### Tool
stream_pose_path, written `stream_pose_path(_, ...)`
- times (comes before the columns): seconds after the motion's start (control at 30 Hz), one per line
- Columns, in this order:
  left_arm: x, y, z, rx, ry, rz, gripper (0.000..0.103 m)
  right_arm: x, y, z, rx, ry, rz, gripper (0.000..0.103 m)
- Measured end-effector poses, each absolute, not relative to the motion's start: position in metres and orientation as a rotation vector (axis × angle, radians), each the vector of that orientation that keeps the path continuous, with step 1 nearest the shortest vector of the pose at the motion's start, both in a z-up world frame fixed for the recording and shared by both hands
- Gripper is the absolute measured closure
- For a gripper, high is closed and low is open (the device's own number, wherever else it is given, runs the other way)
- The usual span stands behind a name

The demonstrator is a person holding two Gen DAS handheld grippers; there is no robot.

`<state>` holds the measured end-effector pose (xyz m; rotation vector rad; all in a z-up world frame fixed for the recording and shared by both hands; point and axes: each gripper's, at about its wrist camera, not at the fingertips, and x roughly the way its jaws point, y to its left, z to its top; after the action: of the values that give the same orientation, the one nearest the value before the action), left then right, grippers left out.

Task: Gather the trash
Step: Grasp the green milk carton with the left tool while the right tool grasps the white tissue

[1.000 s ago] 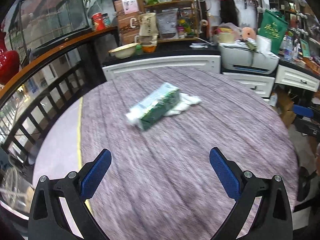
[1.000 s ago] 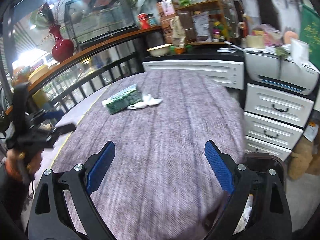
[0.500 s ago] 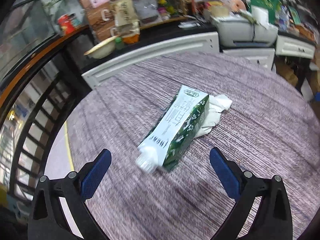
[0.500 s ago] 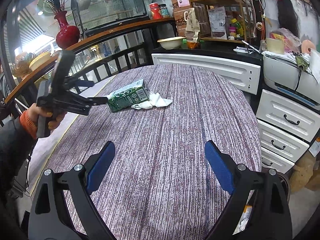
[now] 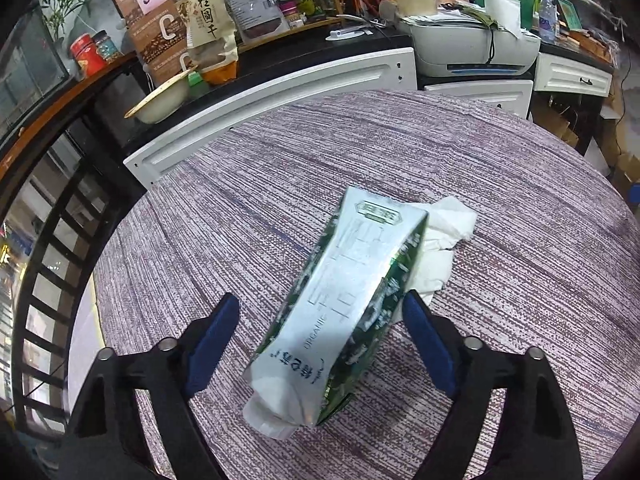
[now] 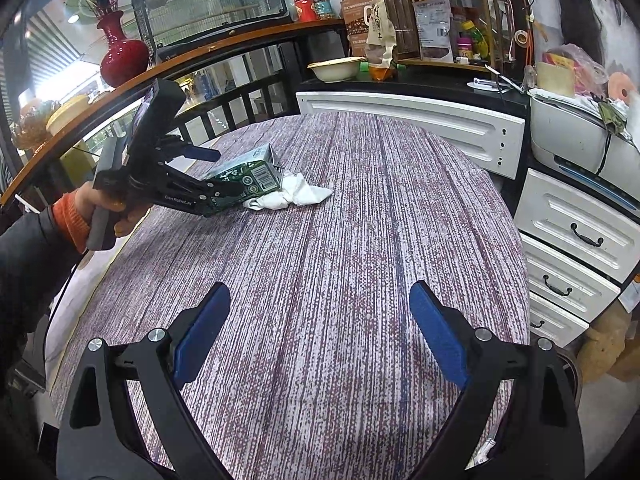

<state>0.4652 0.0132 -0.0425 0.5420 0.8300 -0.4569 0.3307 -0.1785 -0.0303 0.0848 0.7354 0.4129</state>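
The carton (image 5: 344, 312) hides part of the crumpled tissue (image 5: 444, 240) behind it. In the right wrist view, the left gripper (image 6: 216, 172) covers the carton's near end.

Left wrist view close over the carton (image 5: 344, 312); right wrist view farther back, same carton (image 6: 244, 178).

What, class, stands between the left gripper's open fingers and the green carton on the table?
Nothing visible does. The left gripper is open with the carton lying between its fingers; the crumpled tissue lies beside the carton's far end, beyond the fingers.
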Motion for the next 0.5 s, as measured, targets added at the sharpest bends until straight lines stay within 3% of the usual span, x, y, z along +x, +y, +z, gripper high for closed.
stream_pose_path(0.03, 0.465, 0.013, -0.045, 0.543, 0.837, -0.449, 0.037, 0.333, -0.177, -0.031, 0.081, 0.74, 0.418, 0.013)
stream_pose_path(0.17, 0.464, 0.006, -0.048, 0.555, 0.811, -0.415, 0.038, 0.344, -0.166, -0.033, 0.062, 0.752, 0.432, 0.013)
stream_pose_path(0.3, 0.461, 0.012, -0.042, 0.486, 0.799, -0.372, 0.05, 0.357, -0.154, -0.034, 0.05, 0.762, 0.446, 0.013)
stream_pose_path(0.5, 0.444, 0.029, -0.036, 0.374, 0.788, -0.32, 0.051, 0.378, -0.127, -0.034, -0.018, 0.773, 0.472, 0.013)
